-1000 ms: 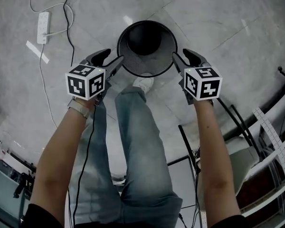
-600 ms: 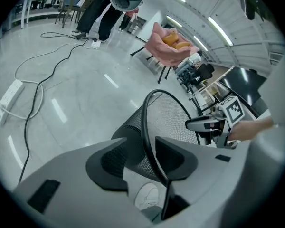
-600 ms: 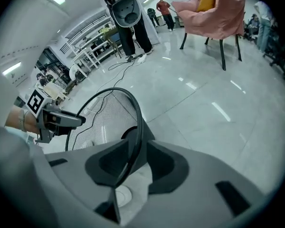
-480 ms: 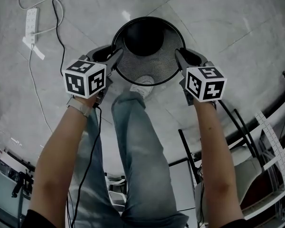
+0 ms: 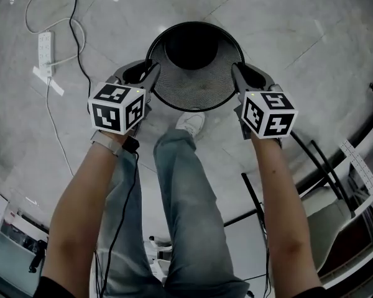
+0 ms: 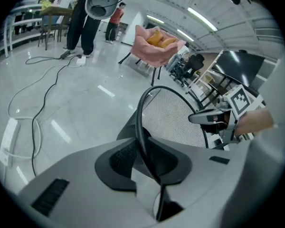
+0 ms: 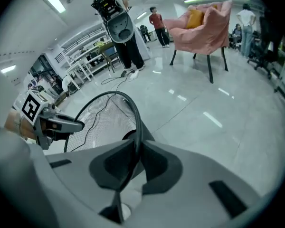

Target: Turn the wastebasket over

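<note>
Below, glossy floor (image 5: pixel 311 48), pwr strip (image 5: pixel 45 47), wastebasket (image 5: pixel 196 82); pink armchair (image 7: pixel 204 30) beyond.

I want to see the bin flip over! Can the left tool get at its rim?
Probably yes. The left tool already has the rim of the wastebasket between its jaws, which have just been closing and seem to pinch it. Nothing stands in the way.

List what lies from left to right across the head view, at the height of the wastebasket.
Power strip → left gripper → wastebasket → right gripper. The jaws of both grippers have just been closing, each pair with the wastebasket's rim between them.
</note>
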`<state>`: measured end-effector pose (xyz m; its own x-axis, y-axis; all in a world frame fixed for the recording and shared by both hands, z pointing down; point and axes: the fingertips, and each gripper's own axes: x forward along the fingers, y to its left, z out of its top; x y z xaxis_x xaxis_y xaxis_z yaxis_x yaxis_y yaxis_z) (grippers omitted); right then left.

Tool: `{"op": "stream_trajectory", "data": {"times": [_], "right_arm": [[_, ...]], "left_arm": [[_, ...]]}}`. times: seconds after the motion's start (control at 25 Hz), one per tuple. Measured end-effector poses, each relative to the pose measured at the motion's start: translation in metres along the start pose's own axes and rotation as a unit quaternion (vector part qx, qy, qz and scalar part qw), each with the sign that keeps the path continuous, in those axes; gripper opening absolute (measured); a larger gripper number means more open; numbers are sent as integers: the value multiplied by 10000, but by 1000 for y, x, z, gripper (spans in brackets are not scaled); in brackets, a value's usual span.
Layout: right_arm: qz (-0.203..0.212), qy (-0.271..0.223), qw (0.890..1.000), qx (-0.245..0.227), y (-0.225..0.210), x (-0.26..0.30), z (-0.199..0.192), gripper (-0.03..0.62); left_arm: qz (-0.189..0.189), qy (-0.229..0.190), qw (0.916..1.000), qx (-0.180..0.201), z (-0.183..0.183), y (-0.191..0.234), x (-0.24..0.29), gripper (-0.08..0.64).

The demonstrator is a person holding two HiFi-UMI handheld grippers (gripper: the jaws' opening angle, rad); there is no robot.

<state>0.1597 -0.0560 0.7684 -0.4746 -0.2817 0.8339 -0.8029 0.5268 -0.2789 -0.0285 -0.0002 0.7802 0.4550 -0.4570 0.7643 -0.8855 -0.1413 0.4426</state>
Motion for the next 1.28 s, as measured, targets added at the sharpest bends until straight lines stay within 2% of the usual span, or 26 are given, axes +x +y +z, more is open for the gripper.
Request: {"op": "stream_trajectory", "data": {"times": [0.2,0.32,0.44,0.6,0.72,0.88,1.04,1.28], "right_arm": [[-487,-821,9954,69,-15,-5,28,52],[-685,-1211,9903,36,-21,-3,30,52],[-806,-1392,9870,-65,-20,-1,14,54],[-906,-1479,9848,-59,-4,-5,-19,55],[-1016,-1311,9861,-99,13,-9,-47,61],[-1049,-695,9919,139,35,-4,-94,74],[-999,-347,9931,509,56,7,-127,77],[-821,106,9932,815,73,37,-163,87]], "left_arm": [[-158,-452,9956,803,53,3,14,80],[-197,-714,9900,1199,66,5,22,78],[-196,-762,9858,1482,57,3,27,77],[-317,-797,9834,1596,27,2,19,78],[-463,-714,9805,1770,5,1,12,78],[-765,-89,9810,1778,-35,5,7,86],[-980,298,9784,1794,-63,16,5,86],[-1122,741,9682,2110,-91,39,22,86]]}}
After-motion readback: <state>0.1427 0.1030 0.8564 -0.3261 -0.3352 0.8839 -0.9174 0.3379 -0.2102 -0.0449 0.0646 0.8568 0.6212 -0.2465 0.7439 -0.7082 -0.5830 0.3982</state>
